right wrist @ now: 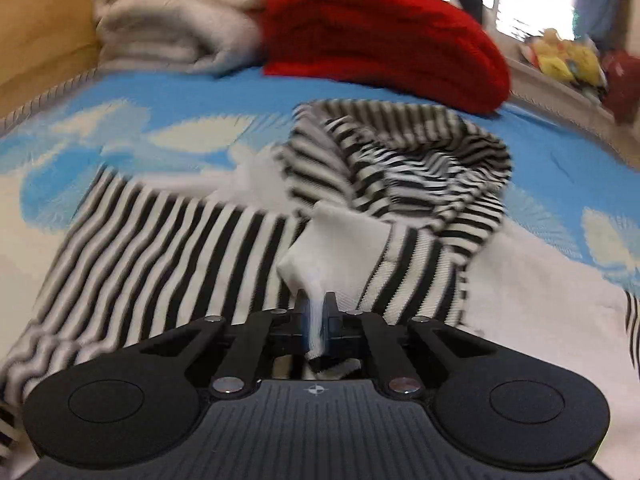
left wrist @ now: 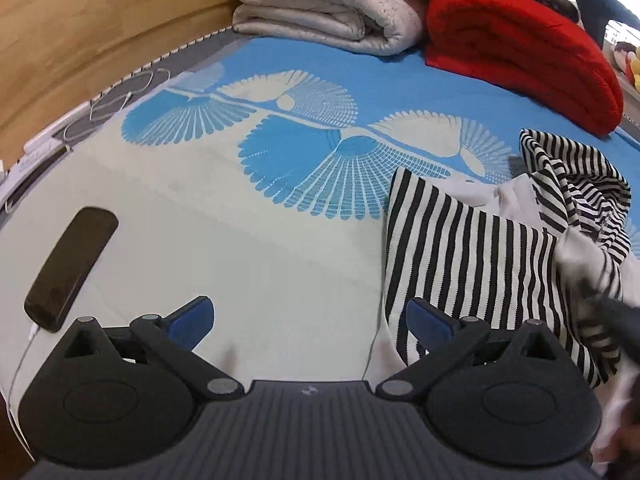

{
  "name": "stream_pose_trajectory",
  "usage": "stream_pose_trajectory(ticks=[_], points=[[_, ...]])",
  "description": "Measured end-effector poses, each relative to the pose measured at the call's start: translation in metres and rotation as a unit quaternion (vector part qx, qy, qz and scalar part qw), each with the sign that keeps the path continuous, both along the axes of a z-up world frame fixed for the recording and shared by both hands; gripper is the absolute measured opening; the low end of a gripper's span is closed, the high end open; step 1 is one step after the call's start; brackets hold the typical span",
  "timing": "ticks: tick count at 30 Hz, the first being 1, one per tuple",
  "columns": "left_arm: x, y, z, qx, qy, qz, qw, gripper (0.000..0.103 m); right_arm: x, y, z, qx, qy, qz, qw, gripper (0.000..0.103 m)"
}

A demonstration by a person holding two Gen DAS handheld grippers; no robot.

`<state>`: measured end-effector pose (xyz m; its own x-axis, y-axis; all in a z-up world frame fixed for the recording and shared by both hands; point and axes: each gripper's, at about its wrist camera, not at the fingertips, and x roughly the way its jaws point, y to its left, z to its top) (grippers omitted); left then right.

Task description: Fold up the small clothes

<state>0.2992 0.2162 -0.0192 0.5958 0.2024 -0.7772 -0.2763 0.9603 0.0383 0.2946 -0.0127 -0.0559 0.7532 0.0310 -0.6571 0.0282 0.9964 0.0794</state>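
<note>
A black-and-white striped garment (left wrist: 472,256) with white parts lies crumpled on the bed at the right of the left wrist view. My left gripper (left wrist: 308,320) stands open over the bedsheet, its right finger (left wrist: 430,324) at the garment's edge, nothing between the fingers. In the right wrist view the striped garment (right wrist: 168,248) fills the middle, partly lifted and bunched. My right gripper (right wrist: 316,312) is shut on a white fold of the garment (right wrist: 332,240), which runs down between the blue pads. That view is blurred.
A dark phone (left wrist: 72,268) with a cable lies on the sheet at the left. A folded cream blanket (left wrist: 332,4) and a folded red blanket (left wrist: 520,48) are stacked at the far side. A wooden bed frame (left wrist: 80,32) borders the left. The blue-and-white patterned sheet (left wrist: 248,208) covers the bed.
</note>
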Motion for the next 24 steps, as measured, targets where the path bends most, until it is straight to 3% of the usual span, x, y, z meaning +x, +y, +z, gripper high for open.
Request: stream_pose_trajectory(ticks=[3,5,7,8,9,10,13,16,20,24], points=[[-0.002,-0.005,-0.001,0.017,-0.008,-0.004,0.9998,0.102,-0.029,-0.049,0.036,0.050,-0.049,-0.048,0.996,0.005],[-0.003,-0.010,-0.002,0.025,-0.008,-0.010,0.9996,0.103,-0.046,-0.096,0.043,0.076,-0.043,-0.108,0.990,0.005],[-0.004,-0.015,-0.003,0.029,-0.009,-0.017,0.9994,0.103,-0.055,-0.142,0.026,0.086,0.014,-0.190,0.978,0.012],[-0.005,-0.018,-0.004,0.030,-0.009,-0.022,0.9993,0.103,-0.057,-0.160,0.012,0.072,0.063,-0.228,0.969,0.029],[-0.005,-0.021,-0.004,0.030,-0.009,-0.026,0.9992,0.103,-0.064,-0.176,-0.002,0.040,0.113,-0.273,0.955,0.040],[-0.006,-0.025,-0.004,0.030,-0.012,-0.031,0.9990,0.102,-0.074,-0.184,-0.008,0.013,0.121,-0.294,0.948,0.039],[-0.008,-0.034,-0.004,0.030,-0.022,-0.046,0.9982,0.102,-0.114,-0.188,0.003,-0.005,0.066,-0.267,0.962,0.045],[-0.007,-0.045,-0.006,0.042,-0.023,-0.060,0.9971,0.103,-0.143,-0.186,0.022,0.048,0.027,-0.245,0.968,0.056],[-0.003,-0.053,-0.011,0.038,-0.017,-0.064,0.9971,0.103,-0.147,-0.179,0.043,0.102,-0.019,-0.234,0.967,0.065],[-0.002,-0.060,-0.015,0.040,-0.014,-0.071,0.9965,0.103,-0.151,-0.173,0.047,0.107,-0.027,-0.198,0.974,0.065]])
